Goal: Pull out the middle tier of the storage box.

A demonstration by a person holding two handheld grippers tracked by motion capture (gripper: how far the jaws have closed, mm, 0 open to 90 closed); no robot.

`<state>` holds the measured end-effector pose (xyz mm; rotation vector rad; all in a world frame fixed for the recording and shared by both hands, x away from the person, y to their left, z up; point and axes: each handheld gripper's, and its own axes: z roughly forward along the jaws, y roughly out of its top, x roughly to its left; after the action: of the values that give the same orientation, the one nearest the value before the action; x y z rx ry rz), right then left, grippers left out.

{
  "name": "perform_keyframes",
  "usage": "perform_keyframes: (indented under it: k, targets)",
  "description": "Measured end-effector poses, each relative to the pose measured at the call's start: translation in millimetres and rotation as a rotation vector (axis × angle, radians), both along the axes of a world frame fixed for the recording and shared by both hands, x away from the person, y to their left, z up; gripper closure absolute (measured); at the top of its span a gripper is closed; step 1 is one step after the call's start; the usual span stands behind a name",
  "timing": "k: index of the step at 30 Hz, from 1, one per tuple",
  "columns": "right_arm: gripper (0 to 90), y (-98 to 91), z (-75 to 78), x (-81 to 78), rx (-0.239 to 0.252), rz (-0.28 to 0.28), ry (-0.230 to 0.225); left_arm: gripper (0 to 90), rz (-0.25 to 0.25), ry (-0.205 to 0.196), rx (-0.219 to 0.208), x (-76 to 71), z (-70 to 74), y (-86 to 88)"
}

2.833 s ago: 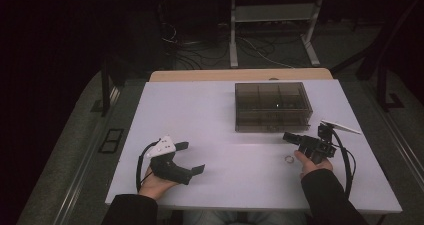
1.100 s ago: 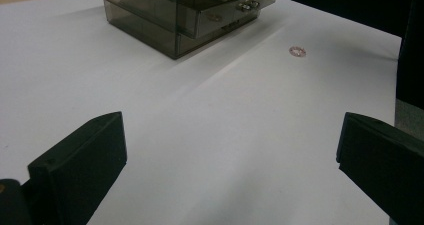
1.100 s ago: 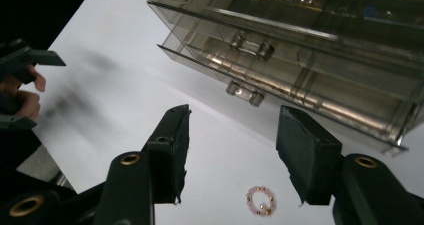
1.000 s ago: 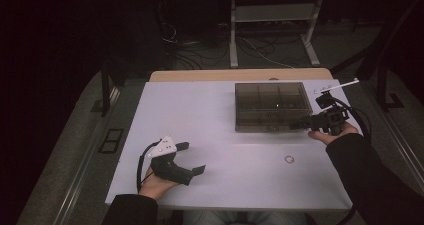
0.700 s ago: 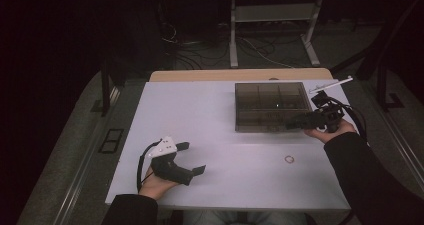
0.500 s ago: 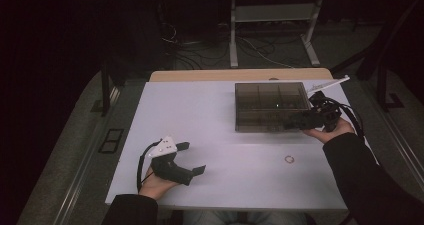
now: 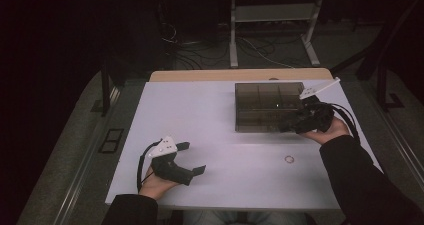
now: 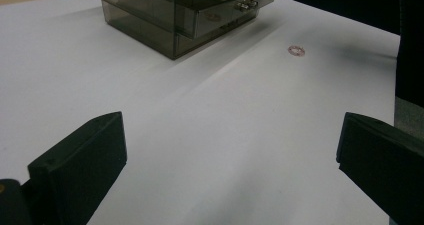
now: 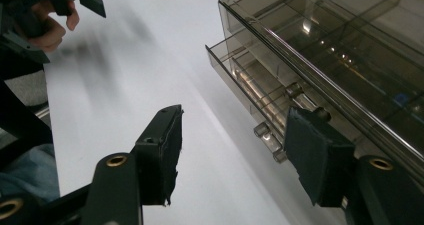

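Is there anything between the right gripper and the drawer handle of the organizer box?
Nothing visible. The right gripper has open jaws right beside the drawer handle of the partly open drawer; bare table lies below.

Glossy smoky plastic drawer box (image 7: 267, 106), matt white table (image 7: 215, 120)

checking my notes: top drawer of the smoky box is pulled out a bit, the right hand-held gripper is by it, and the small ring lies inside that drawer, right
Not quite: the small ring lies on the bare white table, in front of the smoky box and apart from it, as the high view shows. The rest holds: the drawer is pulled out a little, and the right hand-held gripper is beside its front with its jaws apart.
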<state>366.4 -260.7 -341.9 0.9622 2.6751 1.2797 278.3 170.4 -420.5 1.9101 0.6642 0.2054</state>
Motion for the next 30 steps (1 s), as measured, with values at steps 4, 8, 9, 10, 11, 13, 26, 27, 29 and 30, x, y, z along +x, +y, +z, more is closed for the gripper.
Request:
perform_keyframes:
  k: [4, 8, 9, 10, 11, 13, 26, 27, 29, 30]
  targets:
    - [40.4, 4.5, -2.2, 0.1, -0.032, 0.036, -0.045, 0.0, -0.001, 0.0, 0.0, 0.0, 0.0, -0.1]
    - [42.3, 9.2, -5.2, 0.3, -0.056, 0.061, -0.082, 0.0, -0.001, 0.0, 0.0, 0.0, 0.1, -0.1]
    - [42.8, 10.2, -5.9, 0.8, -0.061, 0.068, -0.082, 0.0, -0.001, -0.001, 0.0, -0.1, 0.1, -0.1]
    - [43.4, 11.1, -6.7, 1.2, -0.066, 0.074, -0.083, 0.0, -0.001, 0.0, 0.0, -0.1, 0.1, -0.1]
    - [44.3, 12.1, -7.8, 1.9, -0.067, 0.08, -0.086, 0.0, -0.001, -0.001, 0.0, -0.1, 0.1, -0.1]
    - [45.8, 14.0, -10.2, 3.5, -0.076, 0.093, -0.085, 0.0, -0.001, 0.0, 0.0, -0.2, 0.2, -0.1]
    - [51.2, 23.0, -24.2, 12.2, -0.117, 0.143, -0.115, 0.0, -0.002, 0.0, 0.004, -0.1, 0.0, -0.4]
    - [51.6, 24.0, -25.1, 12.5, -0.116, 0.141, -0.112, 0.0, -0.002, 0.0, 0.003, -0.2, 0.1, -0.5]
    - [52.3, 25.6, -27.1, 14.4, -0.13, 0.148, -0.126, 0.0, -0.002, 0.0, 0.003, -0.2, 0.2, -0.4]
    - [52.8, 25.8, -27.4, 14.8, -0.133, 0.15, -0.123, 0.0, -0.002, 0.0, 0.003, -0.2, 0.2, -0.4]
